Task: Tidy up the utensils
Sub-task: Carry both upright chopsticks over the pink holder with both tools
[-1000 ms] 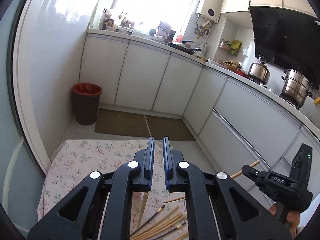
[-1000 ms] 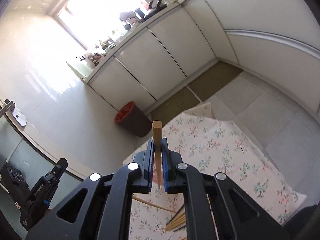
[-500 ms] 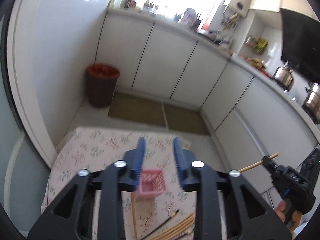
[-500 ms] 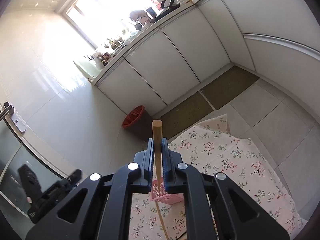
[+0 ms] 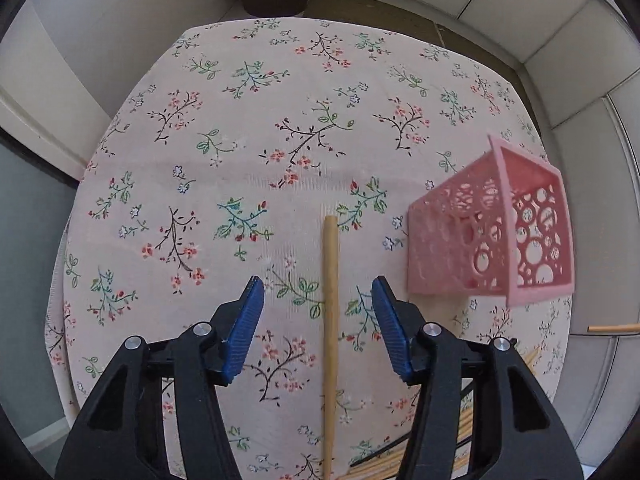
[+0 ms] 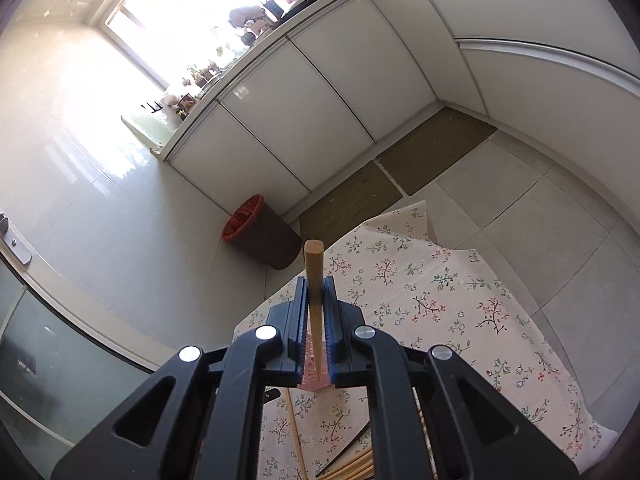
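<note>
Right tool [image 6: 315, 292] around chopstick [image 6: 314, 276] (tip hidden)

left gripper [image 5: 318, 292] swung down over the surface [image 5: 240, 140], its jaws just opened, now straddling a lone chopstick [image 5: 330, 320] without touching it.

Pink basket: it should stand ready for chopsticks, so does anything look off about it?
Yes. The pink basket looks tipped over, lying at an angle on the floral cloth, its open end facing sideways rather than up. One chopstick lies loose beside it.
</note>
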Demonstrator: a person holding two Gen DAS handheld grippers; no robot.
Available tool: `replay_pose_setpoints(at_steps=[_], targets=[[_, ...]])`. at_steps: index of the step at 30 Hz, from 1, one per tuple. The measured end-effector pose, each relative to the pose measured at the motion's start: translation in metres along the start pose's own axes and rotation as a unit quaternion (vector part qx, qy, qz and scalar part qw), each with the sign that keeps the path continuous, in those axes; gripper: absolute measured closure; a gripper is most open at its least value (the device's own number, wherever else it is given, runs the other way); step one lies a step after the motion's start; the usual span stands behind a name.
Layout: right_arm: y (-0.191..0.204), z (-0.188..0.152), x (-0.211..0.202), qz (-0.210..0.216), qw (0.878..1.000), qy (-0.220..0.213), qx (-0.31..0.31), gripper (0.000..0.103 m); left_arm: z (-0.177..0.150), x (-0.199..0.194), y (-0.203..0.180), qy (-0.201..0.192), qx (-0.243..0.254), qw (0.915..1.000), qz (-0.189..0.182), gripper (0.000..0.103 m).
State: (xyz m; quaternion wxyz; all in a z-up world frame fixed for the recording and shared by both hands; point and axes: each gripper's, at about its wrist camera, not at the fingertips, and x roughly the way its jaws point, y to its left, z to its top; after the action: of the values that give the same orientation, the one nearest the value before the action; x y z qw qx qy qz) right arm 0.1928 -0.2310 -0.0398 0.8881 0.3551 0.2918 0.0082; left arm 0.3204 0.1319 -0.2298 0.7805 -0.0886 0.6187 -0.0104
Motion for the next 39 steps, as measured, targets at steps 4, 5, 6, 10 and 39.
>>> replay_pose_setpoints(at_steps=[4, 5, 6, 10, 39], targets=[[-0.010, 0.001, 0.006, -0.005, 1.000, 0.007, 0.008, 0.095, 0.013, 0.009, -0.004, -0.006, -0.009, 0.9998, 0.015, 0.055], [-0.012, 0.001, 0.007, -0.007, 1.000, 0.009, 0.009, 0.095, 0.016, 0.013, -0.005, -0.004, -0.010, 0.9998, 0.016, 0.059], [-0.014, 0.001, 0.008, -0.010, 1.000, 0.010, 0.010, 0.095, 0.019, 0.016, -0.005, -0.001, -0.013, 0.9999, 0.010, 0.064], [-0.020, 0.001, 0.012, -0.018, 1.000, 0.015, 0.015, 0.095, 0.022, 0.030, -0.009, 0.015, -0.005, 0.9998, 0.012, 0.077], [0.068, -0.006, -0.045, 0.040, 0.997, -0.008, -0.065, 0.095, -0.087, -0.259, -0.024, -0.399, 0.040, 0.9060, -0.135, 0.097]])
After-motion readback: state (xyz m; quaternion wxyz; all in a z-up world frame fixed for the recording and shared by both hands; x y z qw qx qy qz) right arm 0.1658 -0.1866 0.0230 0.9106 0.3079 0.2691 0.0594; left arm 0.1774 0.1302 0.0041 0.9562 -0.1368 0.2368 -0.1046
